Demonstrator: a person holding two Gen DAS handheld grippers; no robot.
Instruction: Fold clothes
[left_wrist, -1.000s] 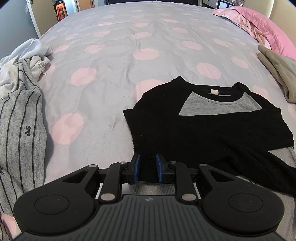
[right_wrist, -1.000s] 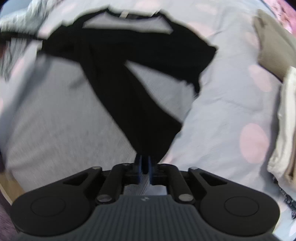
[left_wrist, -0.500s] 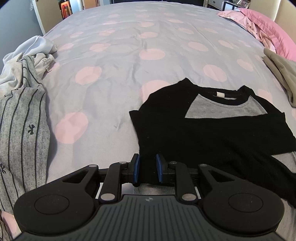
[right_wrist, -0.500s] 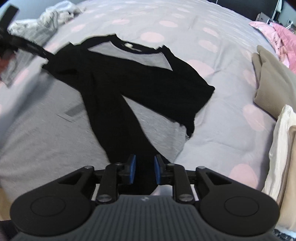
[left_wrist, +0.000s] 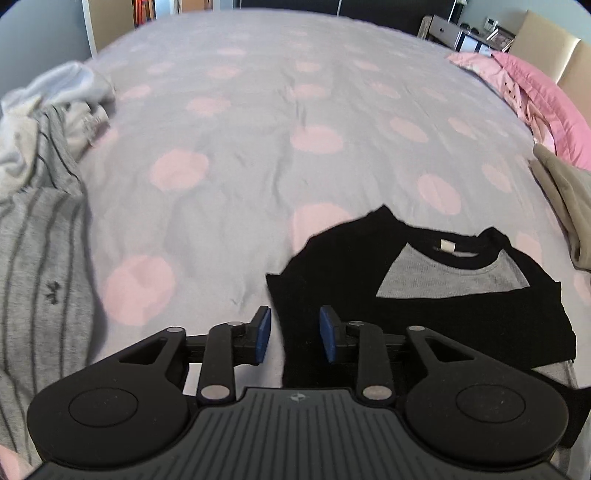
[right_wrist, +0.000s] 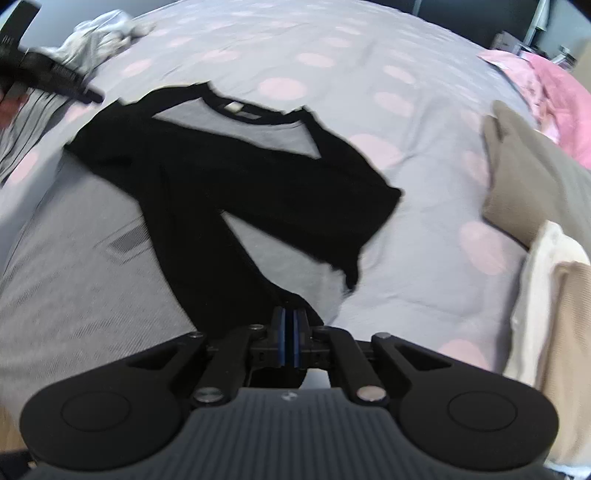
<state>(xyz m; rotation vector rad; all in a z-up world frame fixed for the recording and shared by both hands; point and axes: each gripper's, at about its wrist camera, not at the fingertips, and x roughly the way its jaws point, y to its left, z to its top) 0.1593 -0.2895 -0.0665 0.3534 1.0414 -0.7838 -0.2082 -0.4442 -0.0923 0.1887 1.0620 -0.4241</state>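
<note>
— Where was the black-and-grey raglan shirt (right_wrist: 236, 177)?
— Flat on the polka-dot bed (left_wrist: 258, 155). The right gripper (right_wrist: 290, 336) pinched its sleeve; the left gripper (left_wrist: 295, 334) gaped wide over its edge.

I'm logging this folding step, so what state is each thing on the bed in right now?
Left claw: open, holding nothing, over the shirt's left edge.
Right claw: shut on the black sleeve end.
Black and grey raglan shirt: lying flat, sleeves folded across the body.
Grey striped garment: unfolded, crumpled.
White garment: bunched up.
Taupe garment: folded.
Cream garment: folded.
</note>
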